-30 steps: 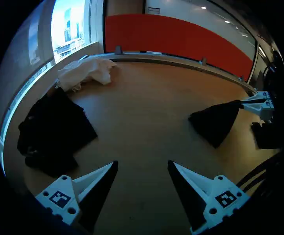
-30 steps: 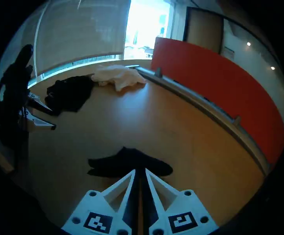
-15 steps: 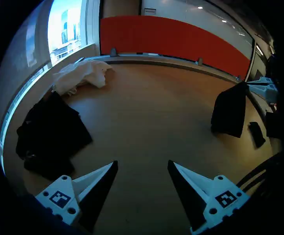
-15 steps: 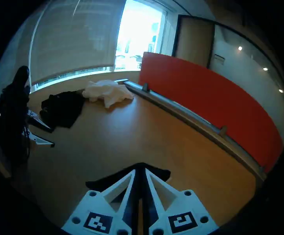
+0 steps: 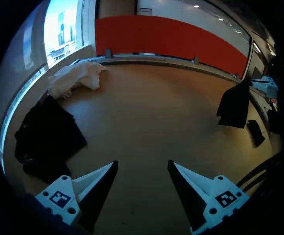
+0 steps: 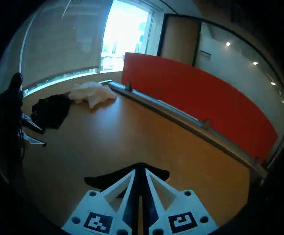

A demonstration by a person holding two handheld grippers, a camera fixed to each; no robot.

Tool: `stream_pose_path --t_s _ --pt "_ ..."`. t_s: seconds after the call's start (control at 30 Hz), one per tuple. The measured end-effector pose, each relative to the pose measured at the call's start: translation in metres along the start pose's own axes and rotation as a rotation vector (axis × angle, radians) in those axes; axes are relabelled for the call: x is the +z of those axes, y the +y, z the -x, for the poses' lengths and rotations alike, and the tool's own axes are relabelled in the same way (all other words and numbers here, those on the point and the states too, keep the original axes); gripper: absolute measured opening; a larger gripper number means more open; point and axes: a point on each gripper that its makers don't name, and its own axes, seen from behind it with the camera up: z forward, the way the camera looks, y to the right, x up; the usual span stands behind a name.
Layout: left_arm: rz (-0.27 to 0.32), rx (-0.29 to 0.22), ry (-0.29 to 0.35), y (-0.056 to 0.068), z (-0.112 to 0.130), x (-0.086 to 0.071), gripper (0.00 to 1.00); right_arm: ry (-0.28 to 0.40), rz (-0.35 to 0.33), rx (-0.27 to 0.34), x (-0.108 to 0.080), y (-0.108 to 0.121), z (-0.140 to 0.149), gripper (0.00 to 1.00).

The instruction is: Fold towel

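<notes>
A black towel (image 5: 234,105) hangs above the wooden table (image 5: 150,109) at the right of the left gripper view, pinched at its top corner by my right gripper (image 5: 251,82). In the right gripper view the same towel (image 6: 114,179) spreads out just beyond the closed fingers of the right gripper (image 6: 141,172). My left gripper (image 5: 142,164) stands open low over the table with nothing between its fingers; the right gripper view has it (image 6: 34,135) far off at the left edge, held by a dark-sleeved hand.
A heap of black cloth (image 5: 48,137) lies at the table's left, a crumpled white cloth (image 5: 75,74) beyond it near the window. A small black object (image 5: 255,132) rests under the hanging towel. A red partition (image 6: 204,102) runs along the table's far edge.
The right gripper has lifted the black towel off the table, so it now hangs steeply and sits farther right. The left gripper stayed open and shifted slightly.
</notes>
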Motion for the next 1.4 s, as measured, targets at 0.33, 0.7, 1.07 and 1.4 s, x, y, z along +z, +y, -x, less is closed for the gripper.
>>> stream_pose_path --t_s 0.33,0.7,1.07,1.4 --pt "0.01 0.018 -0.007 0.007 -0.003 0.004 0.94 -0.018 0.077 0.039 -0.027 0.054 0.02 0.02" --pt "0.03 0.045 -0.018 0.022 -0.007 0.012 0.94 -0.059 0.162 0.072 -0.059 0.114 0.051 0.03" --pt "0.042 0.056 -0.024 0.032 -0.013 0.017 0.94 -0.102 0.236 0.119 -0.09 0.163 0.085 0.02" --pt "0.047 0.073 -0.027 0.041 -0.016 0.019 0.94 -0.132 0.281 0.142 -0.114 0.187 0.11 0.03"
